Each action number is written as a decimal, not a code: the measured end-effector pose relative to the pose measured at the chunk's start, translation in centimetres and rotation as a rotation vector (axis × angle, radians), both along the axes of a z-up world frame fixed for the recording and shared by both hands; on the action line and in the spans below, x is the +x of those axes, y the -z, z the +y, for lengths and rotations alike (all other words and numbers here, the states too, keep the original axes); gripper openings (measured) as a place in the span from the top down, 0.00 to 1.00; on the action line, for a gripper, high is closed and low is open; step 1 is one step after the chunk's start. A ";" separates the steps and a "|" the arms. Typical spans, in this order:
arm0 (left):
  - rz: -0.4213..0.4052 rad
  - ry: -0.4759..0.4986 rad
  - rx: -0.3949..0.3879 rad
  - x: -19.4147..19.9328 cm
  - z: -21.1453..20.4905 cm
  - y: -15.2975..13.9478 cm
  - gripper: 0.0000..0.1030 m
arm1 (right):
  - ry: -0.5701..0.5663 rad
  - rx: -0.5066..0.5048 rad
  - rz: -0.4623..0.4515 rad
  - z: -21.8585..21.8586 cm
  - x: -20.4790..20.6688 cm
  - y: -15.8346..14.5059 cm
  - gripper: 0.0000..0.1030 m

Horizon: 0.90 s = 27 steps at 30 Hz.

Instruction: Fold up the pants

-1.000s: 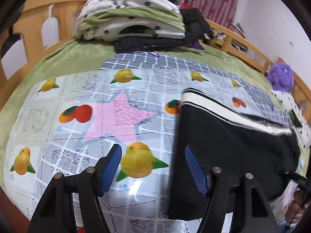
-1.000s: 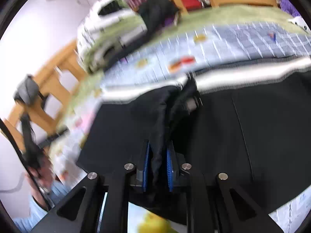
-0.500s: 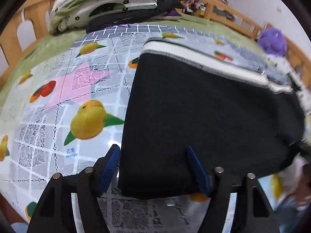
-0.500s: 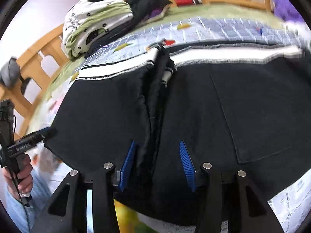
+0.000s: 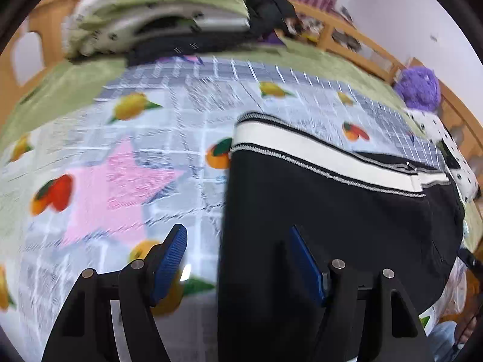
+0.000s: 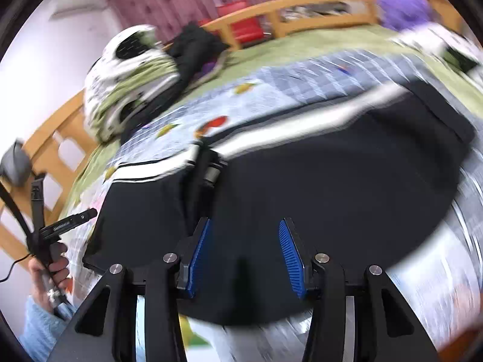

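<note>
Gaping jaws – pants [image 5: 332, 226] unheld

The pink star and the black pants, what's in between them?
In the left wrist view, only fruit-print tablecloth lies between the pink star and the black pants, including an orange picture.

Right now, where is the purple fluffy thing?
The purple fluffy thing sits at the bed's far right in the left wrist view, against the wooden rail, beyond the black pants.

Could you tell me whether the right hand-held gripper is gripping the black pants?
No, the right hand-held gripper is open above the black pants.
</note>
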State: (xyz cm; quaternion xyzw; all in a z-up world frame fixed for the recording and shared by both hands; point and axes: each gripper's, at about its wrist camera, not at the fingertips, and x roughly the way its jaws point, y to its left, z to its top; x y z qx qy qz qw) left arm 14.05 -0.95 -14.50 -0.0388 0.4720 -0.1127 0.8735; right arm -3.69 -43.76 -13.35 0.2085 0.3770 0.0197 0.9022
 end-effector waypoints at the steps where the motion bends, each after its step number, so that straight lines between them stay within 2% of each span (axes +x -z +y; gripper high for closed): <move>1: 0.035 0.001 0.005 1.0 -0.1 0.7 0.36 | 0.042 -0.016 0.005 -0.7 -1.6 0.2 0.54; 3: 0.057 0.030 -0.016 1.9 -0.1 1.7 0.42 | 0.100 -0.047 0.022 -1.5 -2.8 0.5 0.54; 6: 0.038 0.061 -0.062 2.4 -0.1 2.4 0.42 | 0.170 -0.020 0.055 -3.6 -4.0 2.0 0.54; 9: 0.031 0.085 -0.078 3.0 -0.6 2.7 0.42 | 0.213 0.052 0.104 -5.3 -3.6 4.3 0.54; 13: 0.047 0.154 -0.076 4.5 -1.8 2.9 0.42 | 0.242 0.172 0.053 -6.8 -2.7 6.1 0.54; 16: 0.056 0.155 -0.090 5.7 -2.5 2.8 0.44 | 0.218 0.248 0.042 -7.3 -0.8 6.7 0.56; 17: 0.067 0.143 -0.105 6.1 -2.4 2.7 0.54 | 0.205 0.277 0.046 -7.4 0.0 6.8 0.59; 18: 0.085 0.139 -0.127 6.3 -2.3 2.6 0.68 | 0.203 0.289 0.047 -7.2 0.6 6.7 0.74; 20: 0.091 0.162 -0.171 6.8 -2.0 1.4 0.89 | 0.243 0.250 0.078 -6.7 2.0 6.5 0.86; 22: 0.063 0.175 -0.194 6.3 -1.6 -0.7 0.89 | 0.260 0.211 0.079 -5.9 2.5 5.7 0.90; 24: 0.010 0.185 -0.206 5.5 -0.4 -3.4 0.89 | 0.271 0.152 0.062 -4.4 2.4 3.5 0.93; 27: -0.039 0.164 -0.235 4.4 3.0 -6.6 0.89 | 0.225 0.154 0.015 -2.0 1.4 0.2 0.95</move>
